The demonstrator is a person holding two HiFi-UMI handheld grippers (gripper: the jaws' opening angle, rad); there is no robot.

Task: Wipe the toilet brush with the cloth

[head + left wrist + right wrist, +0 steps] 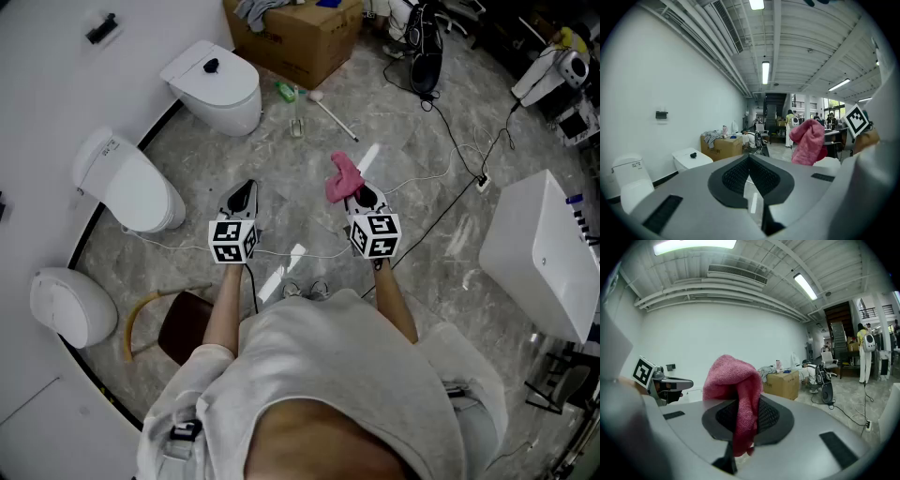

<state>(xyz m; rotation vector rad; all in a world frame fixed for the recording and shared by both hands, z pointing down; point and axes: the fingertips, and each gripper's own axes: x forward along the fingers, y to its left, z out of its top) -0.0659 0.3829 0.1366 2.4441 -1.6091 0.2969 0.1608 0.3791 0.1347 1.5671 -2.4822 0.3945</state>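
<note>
Head view, steeply down: shows two grippers held out side by side above a grey marbled floor [281, 169], both well short of the cardboard box [305, 42] standing at the far end. Right gripper [362, 199] — jaws clamped on the pink cloth [341, 178], the bunched upper part of the cloth standing up past the tips on the side toward the box, a short tail hanging down between the pads in the right gripper view. Left gripper [244, 192] — jaws together at the tips with nothing between them, borne out by the left gripper view, with only bare floor visible through the slit behind the pads. Toilet brush [330, 112] flat on the floor just in front of the box, between the box and the grippers, pale head nearest the box and thin handle slanting away from it toward the right gripper; touched by neither gripper nor cloth. Small green item [286, 91] near the brush head, also just in front of the box, too small to identify. White toilet [220, 89] to the left of the box against the wall, with two more further from the box along the same curved wall. Thin white cable [178, 246] trailing across the floor under the grippers, well apart from the box.
</note>
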